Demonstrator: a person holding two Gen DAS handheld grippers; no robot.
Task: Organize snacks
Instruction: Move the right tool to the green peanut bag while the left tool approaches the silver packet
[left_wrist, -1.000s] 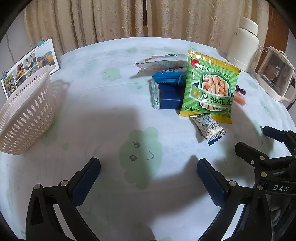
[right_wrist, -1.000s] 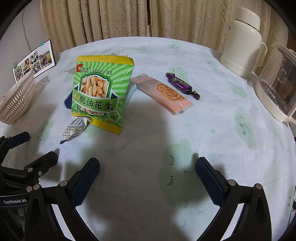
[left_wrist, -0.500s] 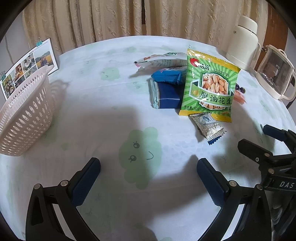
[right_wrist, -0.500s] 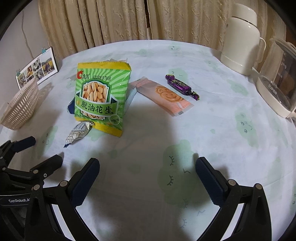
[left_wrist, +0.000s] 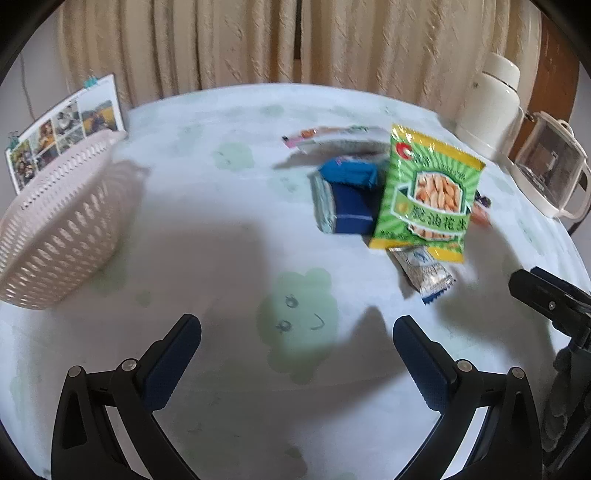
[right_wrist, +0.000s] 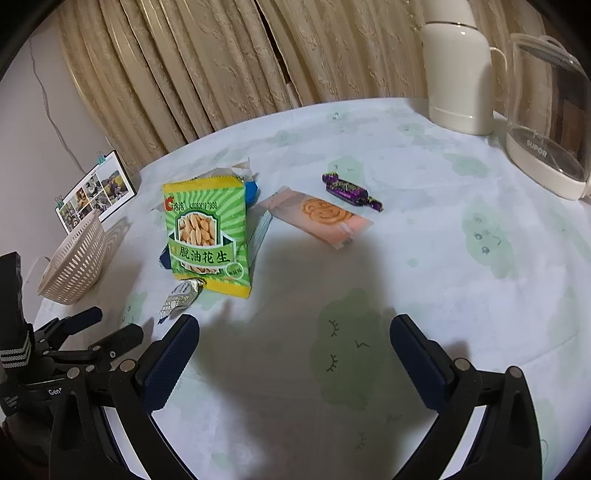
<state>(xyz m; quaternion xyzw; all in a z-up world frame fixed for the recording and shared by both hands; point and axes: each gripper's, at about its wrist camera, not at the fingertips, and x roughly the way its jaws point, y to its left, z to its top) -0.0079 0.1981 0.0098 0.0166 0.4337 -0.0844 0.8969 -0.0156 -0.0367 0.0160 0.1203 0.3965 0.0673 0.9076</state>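
Right wrist view: right gripper (right_wrist: 294, 354) spread wide, empty, over bare tablecloth (right_wrist: 424, 258). Silver wrapped snack (right_wrist: 181, 297) ahead-left, green peanut bag (right_wrist: 207, 232) just behind it, then orange biscuit pack (right_wrist: 321, 216) and purple candy (right_wrist: 351, 191). Kettle (right_wrist: 546, 122) and thermos (right_wrist: 456, 74) far right. Left gripper (left_wrist: 296, 349) also wide, holding nothing — basket (left_wrist: 55, 229) well left, snack pile ahead-right.

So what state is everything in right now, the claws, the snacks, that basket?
left gripper: open, empty, above the table.
right gripper: open, empty.
basket: upright; no snacks visible inside.
peanut bag: sealed, propped up on other packets.
silver candy: wrapped, lying flat.
purple candy: wrapped, flat.
orange biscuit packet: sealed, flat.
glass kettle: lid closed.
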